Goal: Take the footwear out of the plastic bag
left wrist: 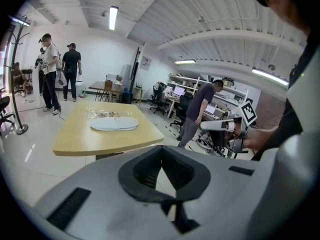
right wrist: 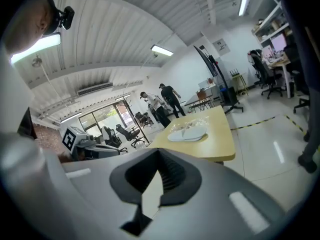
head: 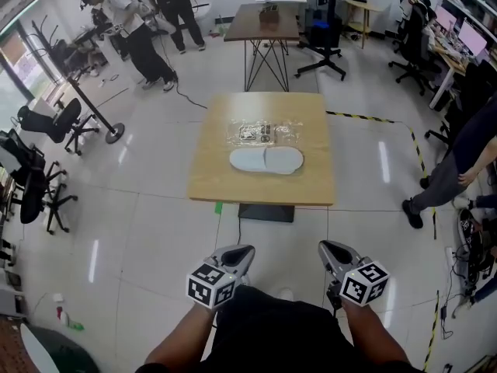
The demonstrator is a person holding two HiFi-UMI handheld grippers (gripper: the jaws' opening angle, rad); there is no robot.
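A pair of white slippers (head: 266, 160) lies side by side on the wooden table (head: 225, 185), outside the clear plastic bag (head: 264, 133), which lies just behind them. Both grippers hang close to my body, well short of the table and over the floor. My left gripper (head: 241, 253) and right gripper (head: 326, 249) are shut, with nothing between their jaws. The left gripper view shows the slippers (left wrist: 114, 124) and the bag (left wrist: 102, 114) far off on the table, with the right gripper (left wrist: 205, 126) at its right. The right gripper view shows the slippers (right wrist: 187, 134) on the far table too.
Two people (head: 140, 29) stand at the back left and another person (head: 458, 162) at the right edge. Office chairs (head: 39, 177) and a wheeled stand (head: 101, 115) line the left. A second table (head: 264, 22) stands behind. Yellow-black tape (head: 365, 117) marks the floor.
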